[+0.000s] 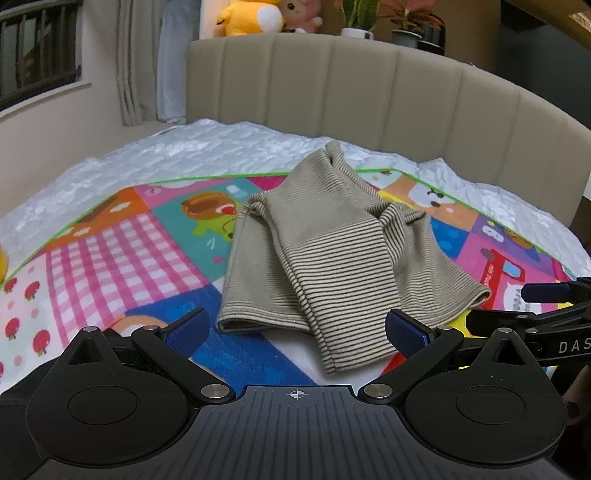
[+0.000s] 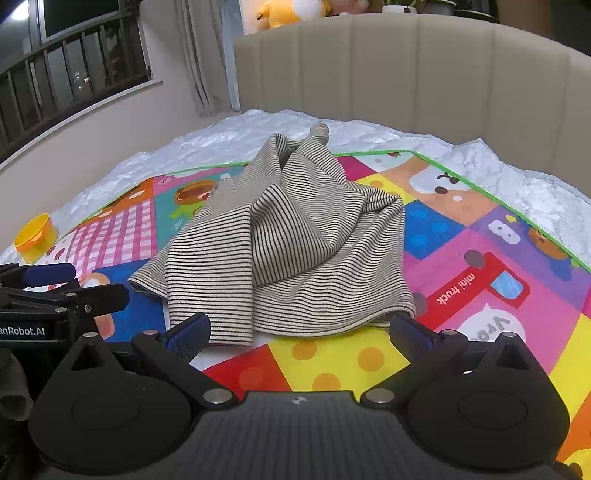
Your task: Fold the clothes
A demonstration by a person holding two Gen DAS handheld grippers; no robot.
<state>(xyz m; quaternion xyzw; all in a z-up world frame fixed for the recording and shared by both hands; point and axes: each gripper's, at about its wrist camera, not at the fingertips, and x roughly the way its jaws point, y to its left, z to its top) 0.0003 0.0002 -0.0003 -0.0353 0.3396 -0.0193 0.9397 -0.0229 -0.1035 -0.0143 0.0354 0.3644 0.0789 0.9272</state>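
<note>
A crumpled beige garment with thin dark stripes [image 1: 321, 258] lies in a heap on the colourful play mat [image 1: 110, 251]; the right wrist view shows the same garment [image 2: 288, 251] on the mat [image 2: 498, 280]. My left gripper [image 1: 299, 332] is open, hovering just short of the heap's near edge, with nothing pressed between its blue pads. My right gripper [image 2: 301, 332] is open too, its pads spread wide in front of the garment's near hem. Each view catches the other gripper at its edge: the right one [image 1: 554, 295] and the left one [image 2: 48, 277].
The mat covers a white quilted bed [image 1: 166, 158] with a padded beige headboard [image 1: 369, 92]. A yellow cup [image 2: 35, 238] stands at the mat's left edge. Plush toys [image 1: 251, 16] and potted plants [image 1: 406, 26] sit on the shelf behind. A window with railings [image 2: 74, 66] is at the left.
</note>
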